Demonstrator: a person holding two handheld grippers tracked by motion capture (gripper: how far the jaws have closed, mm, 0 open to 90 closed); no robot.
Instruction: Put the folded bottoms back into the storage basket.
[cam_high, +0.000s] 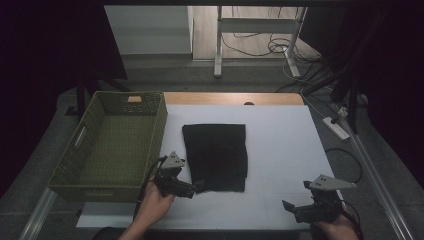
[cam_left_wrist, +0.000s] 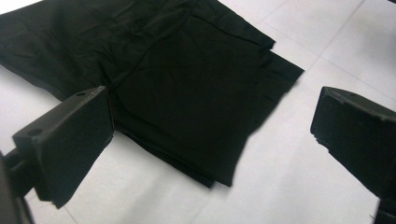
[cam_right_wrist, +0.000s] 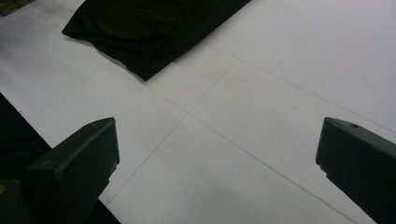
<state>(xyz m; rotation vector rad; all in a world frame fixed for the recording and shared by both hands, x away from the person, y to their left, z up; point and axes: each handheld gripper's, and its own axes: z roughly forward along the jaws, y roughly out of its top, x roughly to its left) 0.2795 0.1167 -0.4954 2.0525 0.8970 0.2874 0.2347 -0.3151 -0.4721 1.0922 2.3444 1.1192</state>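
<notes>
Dim grey flooring surrounds the desk (cam_high: 280, 150), whose top is covered in white sheeting with faint seams; beyond its far edge stands a white frame (cam_high: 255, 30) with loose cables on the floor, and a white power strip (cam_high: 336, 128) lies on the floor to the right; a folded black cloth (cam_high: 216, 156) lies flat near the middle of the desk, its long side running from far to near; just to its left sits a green woven basket (cam_high: 107, 145), at the left side of the desk and overhanging its left edge; the left tongs (cam_high: 197, 189), held in the person's left hand (cam_high: 152, 205), sit at the near left corner of the cloth, their tips right at the cloth's edge; in the left gripper view the jaws stand wide apart with the cloth's layered corner (cam_left_wrist: 187, 93) lying between and beyond them, nothing clasped; whether a jaw touches the fabric cannot be told; the right tongs (cam_high: 292, 209), held in the right hand (cam_high: 336, 227), are at the near right of the desk, well apart from the cloth; in the right gripper view their jaws are likewise spread, over bare white sheeting, with the cloth (cam_right_wrist: 154, 28) farther off at the upper left.
</notes>
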